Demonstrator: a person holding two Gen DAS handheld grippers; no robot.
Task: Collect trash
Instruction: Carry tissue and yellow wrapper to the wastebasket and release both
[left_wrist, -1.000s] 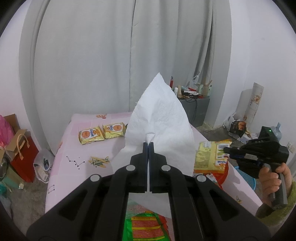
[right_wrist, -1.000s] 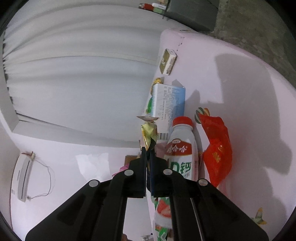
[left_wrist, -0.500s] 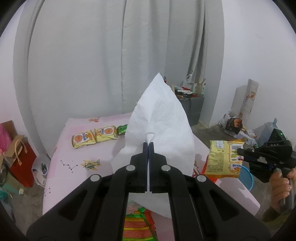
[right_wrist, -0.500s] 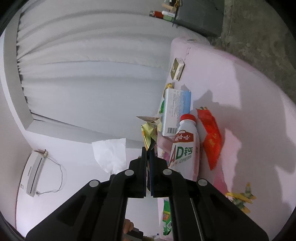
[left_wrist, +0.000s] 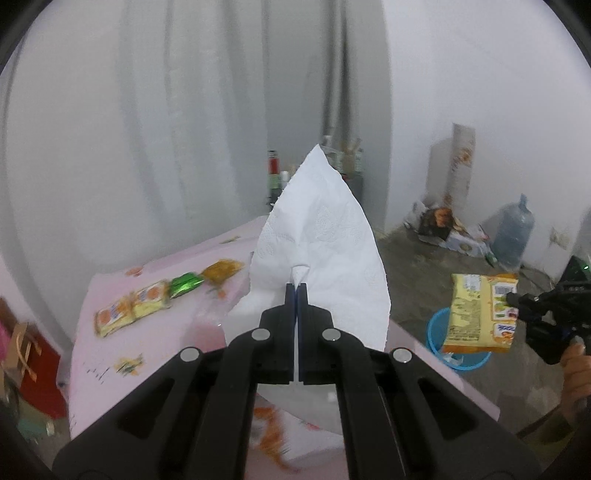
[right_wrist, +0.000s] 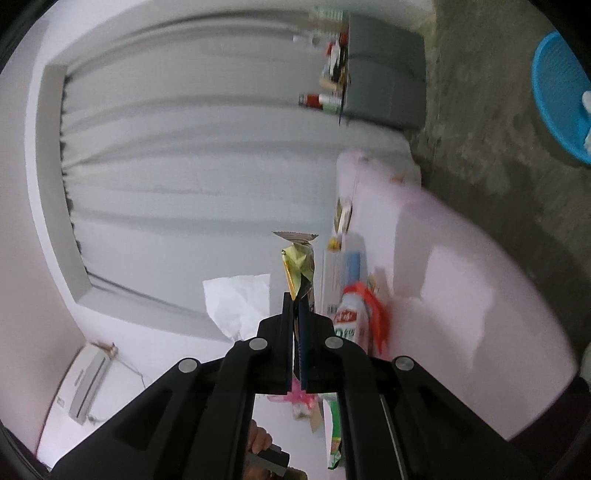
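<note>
My left gripper (left_wrist: 296, 287) is shut on a white paper tissue (left_wrist: 325, 236) that stands up in front of the camera, above the pink bed (left_wrist: 155, 332). My right gripper (right_wrist: 298, 300) is shut on a yellow snack packet (right_wrist: 300, 264), seen edge-on. In the left wrist view the right gripper (left_wrist: 512, 301) holds that yellow snack packet (left_wrist: 480, 314) just above a blue bin (left_wrist: 436, 332) on the floor. The blue bin (right_wrist: 557, 96) also shows at the upper right of the right wrist view, and the tissue (right_wrist: 240, 302) at lower left.
Yellow biscuit packets (left_wrist: 131, 308) and a green wrapper (left_wrist: 186, 284) lie on the bed. A white milk bottle (right_wrist: 349, 321), a red wrapper (right_wrist: 375, 314) and a box (right_wrist: 336, 273) lie near the bed's edge. A water jug (left_wrist: 513, 236) and a grey cabinet (right_wrist: 384, 85) stand on the concrete floor.
Both grippers have swung away from over the bed toward the floor. The blue bin has come into both views, and the yellow packet now hangs above it.
</note>
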